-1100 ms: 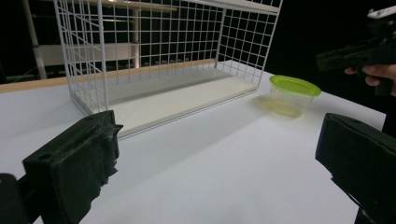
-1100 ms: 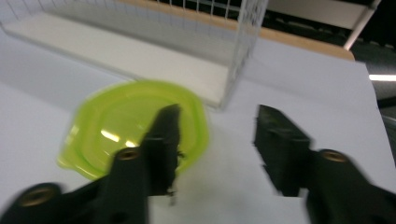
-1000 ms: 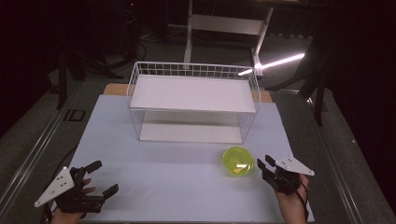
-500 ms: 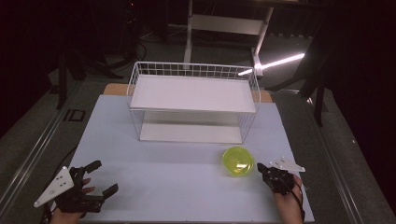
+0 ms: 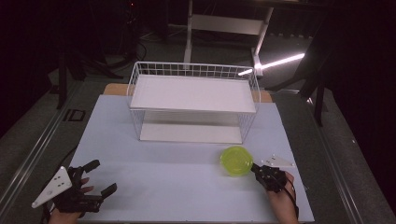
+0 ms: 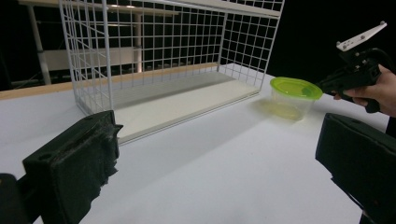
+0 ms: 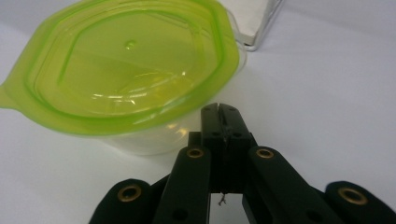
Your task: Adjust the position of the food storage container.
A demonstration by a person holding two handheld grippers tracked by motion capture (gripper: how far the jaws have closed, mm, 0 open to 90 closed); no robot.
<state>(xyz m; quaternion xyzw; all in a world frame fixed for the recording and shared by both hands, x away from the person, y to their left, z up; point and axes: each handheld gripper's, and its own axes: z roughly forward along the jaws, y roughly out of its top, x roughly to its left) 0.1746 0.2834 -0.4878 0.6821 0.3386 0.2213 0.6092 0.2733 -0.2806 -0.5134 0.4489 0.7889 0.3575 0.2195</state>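
A clear tub with a lime-green lid point(image 5: 236, 160) stands on the white table in front of the wire basket's right end. My right gripper point(image 5: 255, 169) is shut, its tips right at the lid's near-right edge. In the right gripper view the jaws point(image 7: 222, 112) press together with nothing between them, just under the lid's rim point(image 7: 126, 70). My left gripper point(image 5: 100, 177) rests at the table's front left corner, open and empty. The left gripper view has its wide-apart jaws point(image 6: 215, 149), the tub point(image 6: 294, 95) and the right gripper point(image 6: 320, 87) at the lid's edge.
A white wire basket point(image 5: 194, 70) with a flat shelf on top and an open front stands at the back middle of the table point(image 5: 163, 172). Its mesh wall point(image 6: 163, 46) rises close ahead of the left gripper. Dark floor and stands surround the table.
The right gripper's jaws have closed, and the hand has slid down and left until its tips are at the lid's edge. The left gripper has stayed put.
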